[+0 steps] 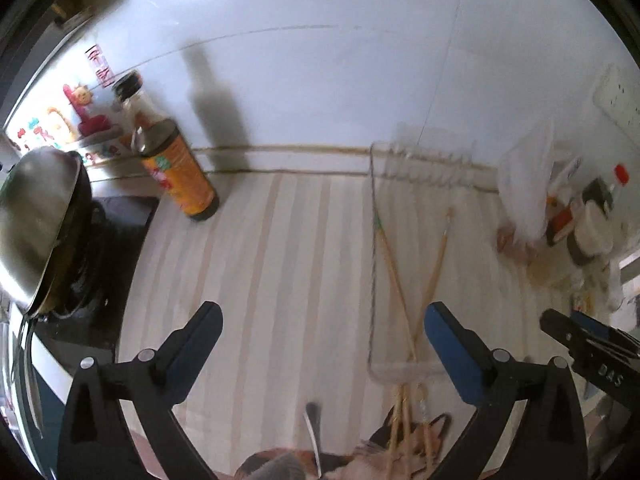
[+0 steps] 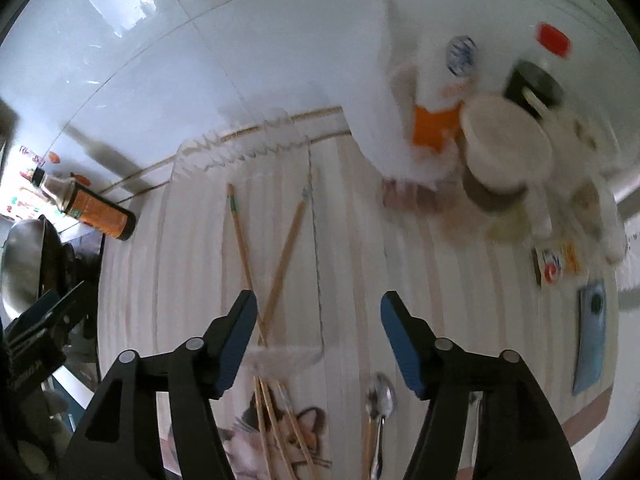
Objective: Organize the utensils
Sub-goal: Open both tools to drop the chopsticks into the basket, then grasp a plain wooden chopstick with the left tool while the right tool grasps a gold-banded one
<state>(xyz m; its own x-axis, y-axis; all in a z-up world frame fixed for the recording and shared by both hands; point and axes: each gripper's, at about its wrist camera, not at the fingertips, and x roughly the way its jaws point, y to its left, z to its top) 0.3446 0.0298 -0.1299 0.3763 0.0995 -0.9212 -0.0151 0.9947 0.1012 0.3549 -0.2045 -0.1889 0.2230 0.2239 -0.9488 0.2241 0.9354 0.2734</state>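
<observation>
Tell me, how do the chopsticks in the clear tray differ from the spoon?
The chopsticks are long, thin and wood-coloured; the spoon is shiny metal with a rounded bowl. The chopsticks lie crossed inside the tray; the spoon lies outside it, nearer the camera, on the striped countertop. Both lie flat, and neither open gripper touches them.

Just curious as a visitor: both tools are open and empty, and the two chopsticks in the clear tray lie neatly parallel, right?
Not quite. The two chopsticks in the clear tray cross each other in an X, as the right wrist view shows. Both the left tool and the right tool are indeed open and empty.
</observation>
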